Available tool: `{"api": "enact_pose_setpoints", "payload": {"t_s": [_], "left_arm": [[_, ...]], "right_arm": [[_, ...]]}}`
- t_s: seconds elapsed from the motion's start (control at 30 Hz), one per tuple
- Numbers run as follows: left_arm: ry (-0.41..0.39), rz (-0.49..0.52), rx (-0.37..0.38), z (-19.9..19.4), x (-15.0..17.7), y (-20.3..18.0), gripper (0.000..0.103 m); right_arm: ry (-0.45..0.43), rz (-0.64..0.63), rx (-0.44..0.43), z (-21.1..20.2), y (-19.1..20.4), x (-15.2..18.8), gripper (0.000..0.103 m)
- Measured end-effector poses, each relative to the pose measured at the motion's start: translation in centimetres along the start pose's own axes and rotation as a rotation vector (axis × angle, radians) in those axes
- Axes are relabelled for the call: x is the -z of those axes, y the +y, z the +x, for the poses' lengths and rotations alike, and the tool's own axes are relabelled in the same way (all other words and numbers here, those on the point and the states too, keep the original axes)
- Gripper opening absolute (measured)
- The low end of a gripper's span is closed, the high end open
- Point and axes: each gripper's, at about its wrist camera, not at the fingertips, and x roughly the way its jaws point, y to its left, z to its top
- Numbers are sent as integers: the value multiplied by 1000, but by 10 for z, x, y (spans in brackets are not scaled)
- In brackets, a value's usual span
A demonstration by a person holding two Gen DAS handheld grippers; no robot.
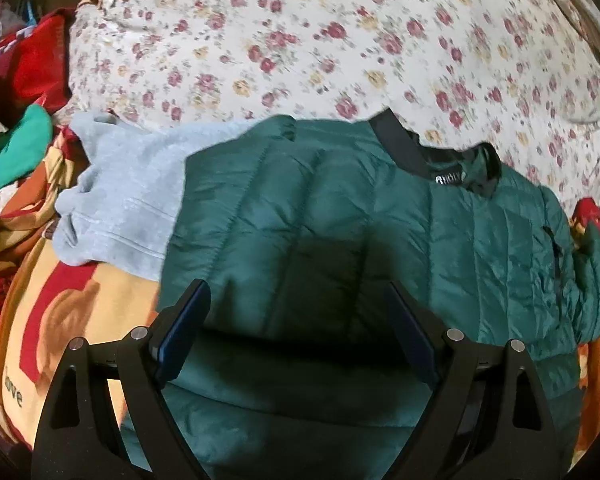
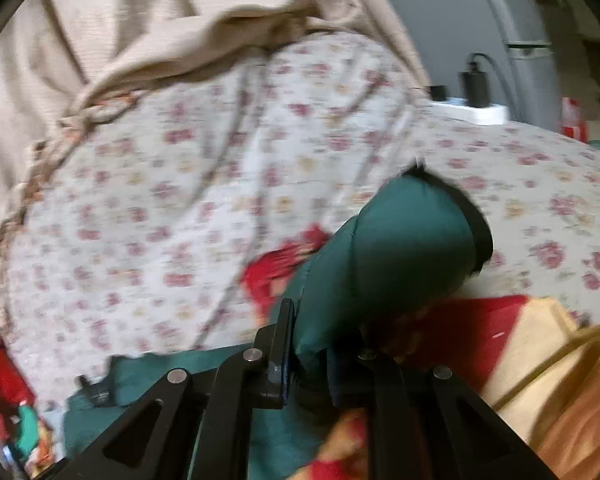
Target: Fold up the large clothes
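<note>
1. left wrist view: the left tongs [image 1: 298, 320] stand wide apart, both dark fingers [image 1: 184, 332] free and nothing between them.
2. directly under and ahead of those tongs lies the green puffer jacket [image 1: 340, 216], spread mostly flat with its quilted panels up; the tongs cast a dark shadow on it.
3. ahead and to the right of the left tongs sits the jacket's black collar [image 1: 404, 148], with a small white-lettered label just beside it.
4. ahead and to the left of the left tongs, a grey sweatshirt [image 1: 124, 196] lies touching the jacket's edge, partly tucked under it.
5. beyond both garments stretches the floral bedspread [image 1: 340, 40]; to the left of the tongs and below the jacket a red and yellow blanket [image 1: 60, 320] shows, and far left sits a heap of red and green clothes [image 1: 16, 120].
6. right wrist view: the right tongs [image 2: 308, 364] are drawn narrow and pinch a sleeve [image 2: 396, 256] of the green jacket, the fabric squeezed between the fingers.
7. the sleeve rises ahead of the right tongs and ends in a black cuff [image 2: 476, 228], tilted to the right, off the bed surface.
8. more green jacket fabric lies to the left of and below the right tongs; the picture is blurred.
9. far ahead and to the right of the right tongs, a white power strip [image 2: 472, 110] with a black plug stands past the bed's edge.
</note>
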Motion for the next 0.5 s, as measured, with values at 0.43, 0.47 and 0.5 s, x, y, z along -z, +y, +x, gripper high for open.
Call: {"api": "enact_pose_setpoints", "payload": {"t_s": [0.43,0.47,0.5], "left_arm": [[-25,-61,-4,-12,-8,27,88],[-22,-69,-1,-11,-8,29,88],[-21,-71,-1,-11,-7,30,88]], "right_arm": [[144,-215,-305,11,172,56,9],[166,-224,-324,17,183,65,9],[183,-229,-336,21,191,72,9]]}}
